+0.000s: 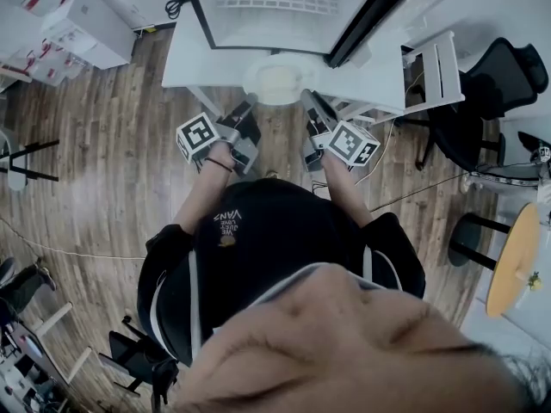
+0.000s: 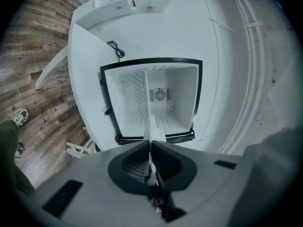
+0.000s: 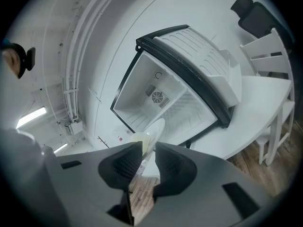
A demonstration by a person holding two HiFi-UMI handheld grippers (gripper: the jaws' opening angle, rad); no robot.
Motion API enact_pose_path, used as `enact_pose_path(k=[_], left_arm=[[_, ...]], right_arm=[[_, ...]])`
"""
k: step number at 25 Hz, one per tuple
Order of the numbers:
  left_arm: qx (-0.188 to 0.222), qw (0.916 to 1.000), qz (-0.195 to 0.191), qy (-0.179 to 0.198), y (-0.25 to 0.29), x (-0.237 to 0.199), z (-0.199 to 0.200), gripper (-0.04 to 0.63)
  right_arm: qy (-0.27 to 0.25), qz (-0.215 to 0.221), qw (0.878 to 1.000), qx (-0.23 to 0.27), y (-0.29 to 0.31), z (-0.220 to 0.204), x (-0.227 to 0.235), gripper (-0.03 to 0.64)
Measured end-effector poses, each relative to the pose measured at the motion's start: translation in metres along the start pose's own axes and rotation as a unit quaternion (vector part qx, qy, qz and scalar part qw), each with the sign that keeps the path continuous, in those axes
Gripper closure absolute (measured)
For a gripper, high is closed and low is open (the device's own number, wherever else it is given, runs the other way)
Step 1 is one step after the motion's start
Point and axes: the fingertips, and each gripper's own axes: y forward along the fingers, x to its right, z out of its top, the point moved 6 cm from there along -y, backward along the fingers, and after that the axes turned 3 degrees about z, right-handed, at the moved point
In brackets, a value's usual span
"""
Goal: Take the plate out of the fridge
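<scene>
**Inspector:** Head view. Report the position of the plate.

**Operator:** The plate [image 1: 277, 83] is outside the fridge [image 1: 275, 11], just in front of its open cabinet and above the front edge of the white counter [image 1: 191, 58]. My left claw [image 1: 250, 106] holds its left rim. My right claw [image 1: 307, 100] holds its right rim. The fridge door [image 1: 372, 26] stands open on the right. Below my arms is wooden floor [image 1: 103, 144].

**Inspector:** Left gripper view. State of the claw?

**Operator:** My left claw [image 2: 150, 144] is clamped on the plate [image 2: 154, 129]. The jaws stand almost together, with the thin rim pinched between the pads. The plate appears edge-on and projects past the jaw tips toward the fridge [image 2: 173, 93]. The cabinet interior is white, with a round fan grille [image 2: 160, 94] on the back wall. I see nothing on the shelf area.

**Inspector:** Right gripper view. State of the claw?

**Operator:** My right claw [image 3: 148, 148] grips the plate [image 3: 151, 131] as well. The jaws stand partly apart, and the rim sits between the pads at their tips. The fridge [image 3: 161, 98] is beyond the plate, and the plate is apart from it. Its door [image 3: 203, 63] is swung wide. A white chair [image 3: 279, 103] stands at the right edge.
</scene>
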Motion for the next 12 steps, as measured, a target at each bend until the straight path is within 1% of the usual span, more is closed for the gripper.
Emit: enact_pose_path(k=[5, 8, 12], left_arm=[[-0.001, 1.0000, 0.001, -0.003, -0.003, -0.002, -0.003, 0.568], [-0.007, 1.0000, -0.007, 0.000, -0.001, 0.002, 0.002, 0.568], [-0.015, 0.9998, -0.005, 0.008, 0.000, 0.005, 0.012, 0.568]], right_arm=[[-0.004, -0.002, 1.000, 0.000, -0.003, -0.002, -0.001, 0.525], [-0.006, 0.000, 1.000, 0.006, 0.001, 0.001, -0.003, 0.525], [-0.006, -0.002, 1.000, 0.016, 0.008, 0.002, -0.007, 0.525]])
